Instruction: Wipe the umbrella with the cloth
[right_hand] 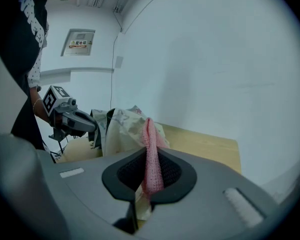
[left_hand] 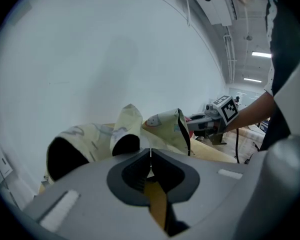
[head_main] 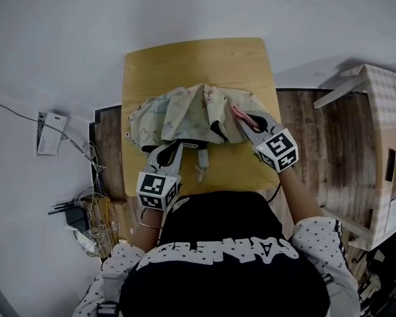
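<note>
Crumpled umbrella [head_main: 185,114] lies mid-counter [head_main: 198,58]. Left tongs [head_main: 173,148] closed, pinching its near edge. Right tongs [head_main: 245,121] grip pink cloth [head_main: 241,115] at umbrella's right side. Wiping seemingly under way; most fabric probably left.

Even, soft, greyish light; ceiling strip lights [left_hand: 261,54] glaring at 2 o'clock. Fisheye distortion, black corners, blurred foregrounds.

Pink mesh cloth [right_hand: 151,154]; pale cream printed umbrella [head_main: 185,114]; tan table [head_main: 191,61].
</note>
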A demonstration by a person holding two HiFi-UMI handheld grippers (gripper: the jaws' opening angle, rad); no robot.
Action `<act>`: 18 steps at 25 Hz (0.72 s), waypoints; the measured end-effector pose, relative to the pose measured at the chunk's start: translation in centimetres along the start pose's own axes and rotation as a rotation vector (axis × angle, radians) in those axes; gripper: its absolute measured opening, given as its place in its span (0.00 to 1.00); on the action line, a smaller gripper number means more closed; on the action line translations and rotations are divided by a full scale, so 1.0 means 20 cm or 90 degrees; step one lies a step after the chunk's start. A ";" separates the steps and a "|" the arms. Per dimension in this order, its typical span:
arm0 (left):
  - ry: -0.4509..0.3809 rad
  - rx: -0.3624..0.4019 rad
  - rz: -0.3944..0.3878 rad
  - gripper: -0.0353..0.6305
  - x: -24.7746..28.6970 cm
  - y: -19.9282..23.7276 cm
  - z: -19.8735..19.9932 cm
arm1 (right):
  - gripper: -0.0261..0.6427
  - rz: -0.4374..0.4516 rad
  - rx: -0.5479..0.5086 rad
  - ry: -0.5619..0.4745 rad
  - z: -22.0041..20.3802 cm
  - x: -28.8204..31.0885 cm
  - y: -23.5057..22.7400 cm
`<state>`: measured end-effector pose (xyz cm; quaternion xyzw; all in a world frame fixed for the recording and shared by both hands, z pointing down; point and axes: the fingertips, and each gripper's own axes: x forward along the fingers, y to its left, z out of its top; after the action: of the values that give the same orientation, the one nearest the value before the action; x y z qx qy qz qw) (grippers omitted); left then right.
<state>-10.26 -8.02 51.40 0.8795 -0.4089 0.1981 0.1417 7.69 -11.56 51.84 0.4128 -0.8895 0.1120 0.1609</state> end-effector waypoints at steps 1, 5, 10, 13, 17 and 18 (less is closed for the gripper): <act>-0.003 0.000 0.001 0.07 0.00 0.00 0.01 | 0.09 0.002 0.000 -0.004 0.02 0.00 0.00; -0.009 -0.009 -0.008 0.06 0.00 -0.01 0.02 | 0.09 0.002 0.006 -0.019 0.07 -0.01 -0.02; -0.021 -0.019 -0.028 0.06 -0.01 -0.03 0.06 | 0.09 0.010 0.006 -0.028 0.15 -0.05 -0.03; -0.025 -0.026 -0.035 0.06 -0.01 -0.05 0.08 | 0.09 0.004 0.010 -0.024 0.19 -0.09 -0.04; -0.044 -0.001 -0.054 0.06 -0.01 -0.10 0.16 | 0.09 0.011 0.027 -0.058 0.29 -0.14 -0.02; -0.050 -0.001 -0.057 0.06 -0.01 -0.11 0.19 | 0.09 0.018 0.032 -0.065 0.32 -0.15 -0.01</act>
<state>-7.75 -8.08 47.82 0.9038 -0.3746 0.1567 0.1351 8.41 -11.82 44.77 0.4089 -0.8994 0.1153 0.1033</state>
